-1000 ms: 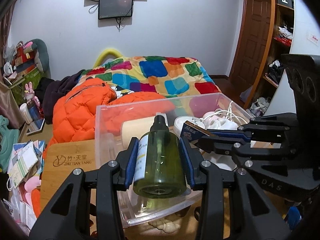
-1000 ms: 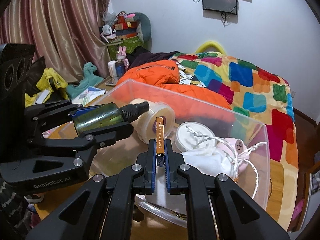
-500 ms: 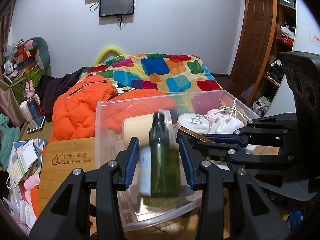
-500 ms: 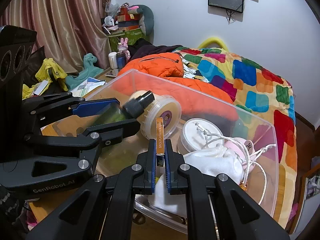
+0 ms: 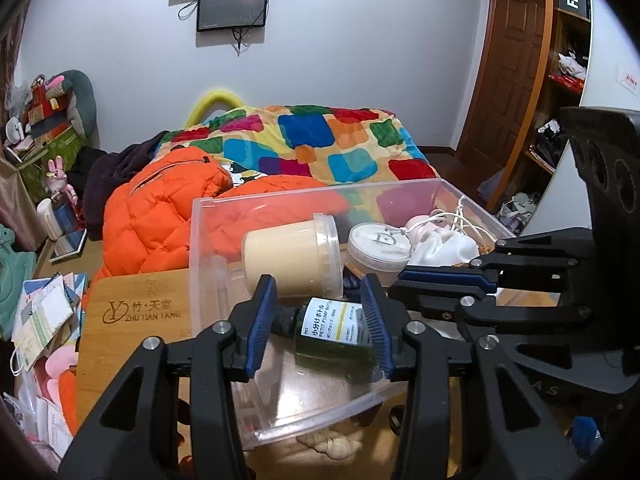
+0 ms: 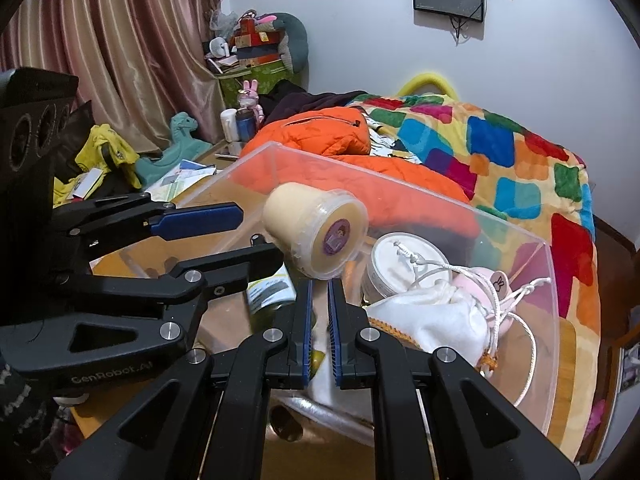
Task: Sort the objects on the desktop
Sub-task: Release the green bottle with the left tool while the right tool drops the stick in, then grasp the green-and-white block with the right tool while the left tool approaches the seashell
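Observation:
A clear plastic bin (image 5: 208, 248) stands on a wooden table. A green pump bottle (image 5: 332, 332) with a white label lies on its side on the bin floor, apart from the pads. My left gripper (image 5: 318, 324) is open above it. It also shows in the right wrist view (image 6: 224, 236). My right gripper (image 6: 318, 324) is slightly open and empty over the bin; the flat orange-labelled item it held is out of sight. It shows in the left wrist view (image 5: 440, 284) too. The bottle's label shows in the right wrist view (image 6: 268, 292).
In the bin lie a cream tub (image 5: 292, 256), a white round jar (image 5: 378, 246) and a white drawstring pouch (image 6: 428, 320). A bamboo board (image 5: 132, 320) lies left of the bin, a seashell (image 5: 332, 444) in front. Papers clutter the left; a bed with an orange jacket lies behind.
My left gripper opened and the green bottle dropped onto its side in the bin. My right gripper opened a little and the flat item it held is gone from between its pads.

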{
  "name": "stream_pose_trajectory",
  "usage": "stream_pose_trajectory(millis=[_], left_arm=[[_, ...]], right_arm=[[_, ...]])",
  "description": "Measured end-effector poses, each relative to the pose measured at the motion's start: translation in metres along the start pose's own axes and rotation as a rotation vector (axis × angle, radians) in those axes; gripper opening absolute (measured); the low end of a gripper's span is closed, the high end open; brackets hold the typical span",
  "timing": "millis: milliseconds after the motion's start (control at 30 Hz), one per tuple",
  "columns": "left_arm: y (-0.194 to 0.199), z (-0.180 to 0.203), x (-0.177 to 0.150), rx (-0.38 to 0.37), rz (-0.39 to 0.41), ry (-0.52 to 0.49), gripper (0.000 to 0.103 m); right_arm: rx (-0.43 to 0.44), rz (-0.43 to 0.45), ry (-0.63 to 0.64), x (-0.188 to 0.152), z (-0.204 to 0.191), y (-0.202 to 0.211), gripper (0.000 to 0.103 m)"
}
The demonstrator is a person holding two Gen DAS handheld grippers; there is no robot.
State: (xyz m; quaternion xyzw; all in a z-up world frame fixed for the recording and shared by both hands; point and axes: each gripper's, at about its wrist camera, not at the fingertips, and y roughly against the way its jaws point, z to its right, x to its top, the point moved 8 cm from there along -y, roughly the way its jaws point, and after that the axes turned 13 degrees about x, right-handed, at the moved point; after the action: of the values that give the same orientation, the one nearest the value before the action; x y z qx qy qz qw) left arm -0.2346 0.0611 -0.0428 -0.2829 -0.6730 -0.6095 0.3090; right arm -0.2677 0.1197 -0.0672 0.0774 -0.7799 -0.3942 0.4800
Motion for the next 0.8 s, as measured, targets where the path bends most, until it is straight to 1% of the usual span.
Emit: stream_pose_trajectory(millis=[100,167,300,367,433,467,567,633,733,800], left_arm=[[0.006,0.001,0.0,0.003,0.009,-0.003,0.048],[0.011,0.0,0.0,0.008,0.015,0.0,0.052],[0.021,-0.003,0.0,0.022,0.03,0.009,0.061],[0.027,-0.005,0.0,0.03,0.042,0.017,0.063],[0.032,-0.007,0.0,0.032,0.047,0.027,0.066],[0.034,-0.008,-0.001,0.035,0.051,0.032,0.068],[0.04,-0.01,-0.001,0.054,0.064,0.033,0.073],[0.044,-0.011,-0.002,0.061,0.068,0.033,0.075],[0.05,-0.011,-0.005,0.069,0.073,0.036,0.08],[0.055,-0.011,-0.006,0.077,0.081,0.034,0.083]], right_arm=[[-0.014,0.003,0.012,0.0,-0.004,0.005,0.007],[-0.022,0.003,0.017,-0.002,-0.006,0.008,0.008],[-0.037,0.014,0.008,-0.003,-0.007,0.017,0.015],[-0.037,0.032,-0.002,-0.003,-0.009,0.025,0.02],[-0.048,0.049,-0.004,-0.002,-0.01,0.031,0.028],[-0.056,0.057,-0.006,-0.002,-0.01,0.035,0.03],[-0.067,0.074,-0.014,-0.003,-0.011,0.044,0.041],[-0.075,0.091,-0.022,-0.005,-0.012,0.051,0.053],[-0.105,0.109,-0.017,-0.009,-0.016,0.058,0.06],[-0.151,0.115,0.003,-0.011,-0.02,0.063,0.061]])
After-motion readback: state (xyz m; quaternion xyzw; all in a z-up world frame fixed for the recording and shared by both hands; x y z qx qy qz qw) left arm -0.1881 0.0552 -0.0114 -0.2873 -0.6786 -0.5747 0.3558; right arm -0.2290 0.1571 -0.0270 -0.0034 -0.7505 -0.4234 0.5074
